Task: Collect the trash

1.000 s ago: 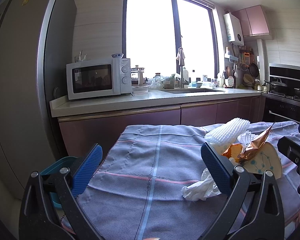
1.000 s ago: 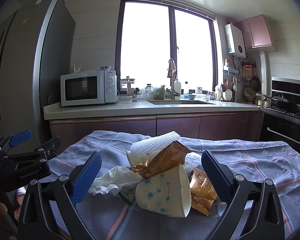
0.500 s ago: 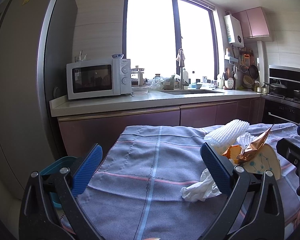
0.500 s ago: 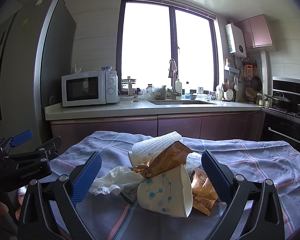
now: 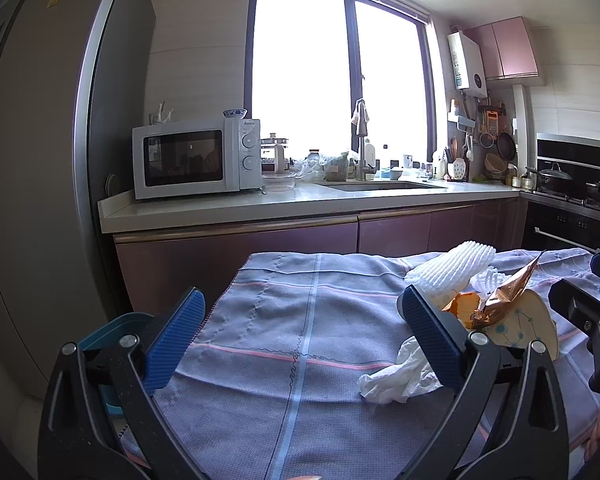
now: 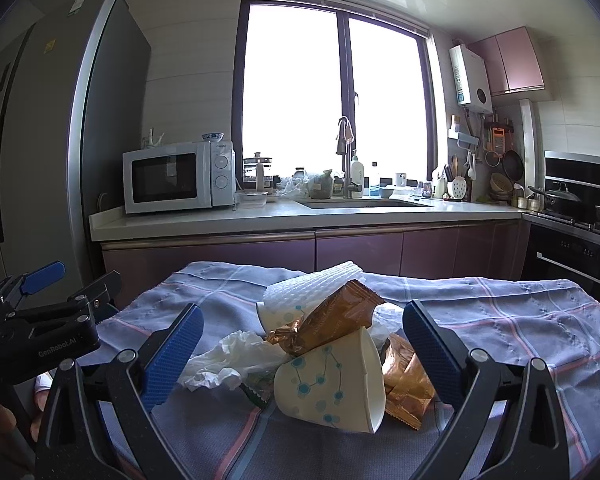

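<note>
A heap of trash lies on a grey-blue cloth (image 6: pixel 520 332). It holds a tipped paper cup with blue dots (image 6: pixel 332 382), gold foil wrappers (image 6: pixel 336 316), white foam netting (image 6: pixel 316 284) and a crumpled white tissue (image 6: pixel 228 360). My right gripper (image 6: pixel 300 354) is open, its blue pads either side of the heap, just short of it. My left gripper (image 5: pixel 300 336) is open over bare cloth, left of the heap. In the left wrist view the cup (image 5: pixel 520 326), the netting (image 5: pixel 452 268) and the tissue (image 5: pixel 400 376) sit by the right pad.
A teal bin (image 5: pixel 112 332) stands below the table's left edge. Beyond are the kitchen counter (image 6: pixel 300 212) with a microwave (image 6: pixel 178 182) and sink, a tall fridge (image 5: pixel 32 160) on the left, and a stove (image 6: pixel 580 208) on the right.
Both views have shifted only slightly; the right gripper has crept a little closer to the heap. Nothing was grasped or moved.
</note>
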`<state>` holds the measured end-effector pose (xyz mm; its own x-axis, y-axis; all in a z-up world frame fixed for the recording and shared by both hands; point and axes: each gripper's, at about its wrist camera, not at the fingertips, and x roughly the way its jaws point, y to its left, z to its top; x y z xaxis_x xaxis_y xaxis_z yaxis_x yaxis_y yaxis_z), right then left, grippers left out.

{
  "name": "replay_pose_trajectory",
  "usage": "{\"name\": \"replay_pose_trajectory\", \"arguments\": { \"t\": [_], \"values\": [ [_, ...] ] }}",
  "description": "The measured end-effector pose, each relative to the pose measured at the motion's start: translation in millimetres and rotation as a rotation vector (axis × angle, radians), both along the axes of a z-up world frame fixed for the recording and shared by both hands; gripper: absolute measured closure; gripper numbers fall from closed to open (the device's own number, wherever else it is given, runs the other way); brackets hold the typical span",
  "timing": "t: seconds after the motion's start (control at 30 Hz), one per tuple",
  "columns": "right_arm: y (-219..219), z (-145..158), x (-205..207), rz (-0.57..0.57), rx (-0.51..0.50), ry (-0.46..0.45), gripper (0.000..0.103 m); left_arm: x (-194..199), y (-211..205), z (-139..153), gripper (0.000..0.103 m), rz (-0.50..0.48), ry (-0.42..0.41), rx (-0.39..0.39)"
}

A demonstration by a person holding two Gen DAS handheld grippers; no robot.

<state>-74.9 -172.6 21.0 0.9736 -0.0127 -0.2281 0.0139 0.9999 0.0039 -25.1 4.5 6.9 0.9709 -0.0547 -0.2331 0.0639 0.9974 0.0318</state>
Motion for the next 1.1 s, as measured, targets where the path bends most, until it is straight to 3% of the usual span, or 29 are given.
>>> {"name": "replay_pose_trajectory", "arguments": {
  "t": [1.1],
  "values": [
    [-3.4, 0.1, 0.0, 0.015, 0.021, 0.017, 0.007, -3.2, -7.2, -1.5, 0.006, -0.014, 0.004, -0.005]
  ]
}}
